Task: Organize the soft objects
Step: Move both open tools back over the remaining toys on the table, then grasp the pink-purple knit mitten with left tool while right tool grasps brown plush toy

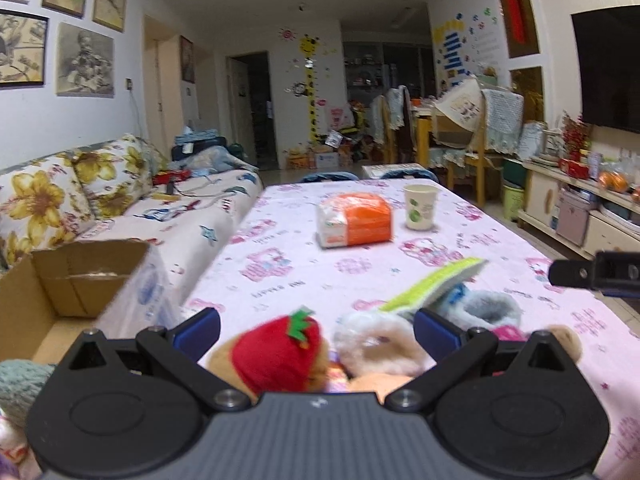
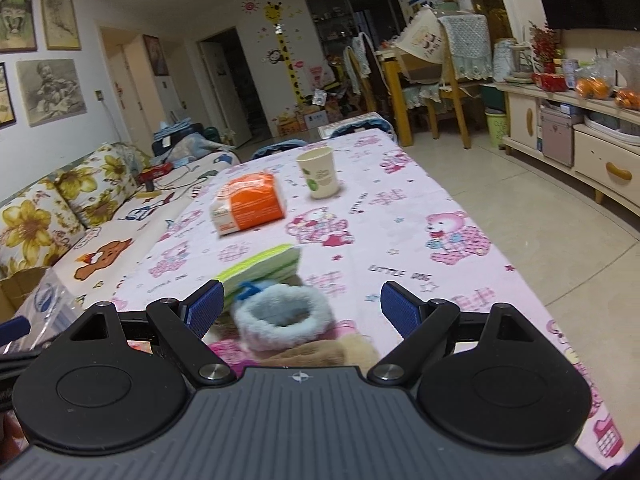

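A pile of soft things lies at the near end of the pink-clothed table. In the left wrist view my left gripper is open above a brown plush bear with a red strawberry hat, next to a cream fluffy slipper. A blue fluffy slipper and a green sponge cloth lie beyond. In the right wrist view my right gripper is open over the blue slipper, with the green cloth just past it. The right gripper's finger shows at the right edge of the left view.
An open cardboard box stands at the left between table and sofa. An orange tissue pack and a paper cup stand mid-table. Chairs and a sideboard are to the right, across bare floor.
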The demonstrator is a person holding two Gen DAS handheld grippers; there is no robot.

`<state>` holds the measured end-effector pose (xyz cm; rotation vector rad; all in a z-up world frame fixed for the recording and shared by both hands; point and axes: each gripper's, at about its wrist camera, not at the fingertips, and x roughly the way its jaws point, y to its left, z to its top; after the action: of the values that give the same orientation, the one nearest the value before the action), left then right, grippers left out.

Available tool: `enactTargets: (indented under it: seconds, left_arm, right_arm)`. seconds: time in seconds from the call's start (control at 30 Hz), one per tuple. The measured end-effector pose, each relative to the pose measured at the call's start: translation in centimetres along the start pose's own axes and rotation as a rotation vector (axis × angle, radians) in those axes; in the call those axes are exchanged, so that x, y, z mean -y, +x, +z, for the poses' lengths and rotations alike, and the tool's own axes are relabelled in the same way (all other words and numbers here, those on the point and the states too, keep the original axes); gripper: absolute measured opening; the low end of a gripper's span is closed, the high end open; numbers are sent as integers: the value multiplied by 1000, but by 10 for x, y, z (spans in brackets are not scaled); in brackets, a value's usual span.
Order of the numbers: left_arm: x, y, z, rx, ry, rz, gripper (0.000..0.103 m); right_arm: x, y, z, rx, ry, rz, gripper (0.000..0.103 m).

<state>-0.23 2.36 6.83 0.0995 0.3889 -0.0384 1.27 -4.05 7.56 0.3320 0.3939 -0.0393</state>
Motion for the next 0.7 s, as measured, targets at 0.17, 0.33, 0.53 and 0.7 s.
enactTargets:
  seconds: [0.17, 0.33, 0.53, 0.7]
  left_arm:
    - [15, -2, -5, -6, 40, -79, 102]
    - [38, -6, -12, -10, 95, -195, 102]
    - [66, -3, -20, -14, 203, -308, 102]
    - [82, 5, -28, -38, 277, -331, 102]
  right_arm:
    - [13, 3, -5, -60, 38, -53, 103]
    - [17, 11, -11, -142, 52, -33, 103]
    - [15, 13, -14, -212, 28, 51, 103]
    - [19, 18, -11, -251, 17, 81, 103]
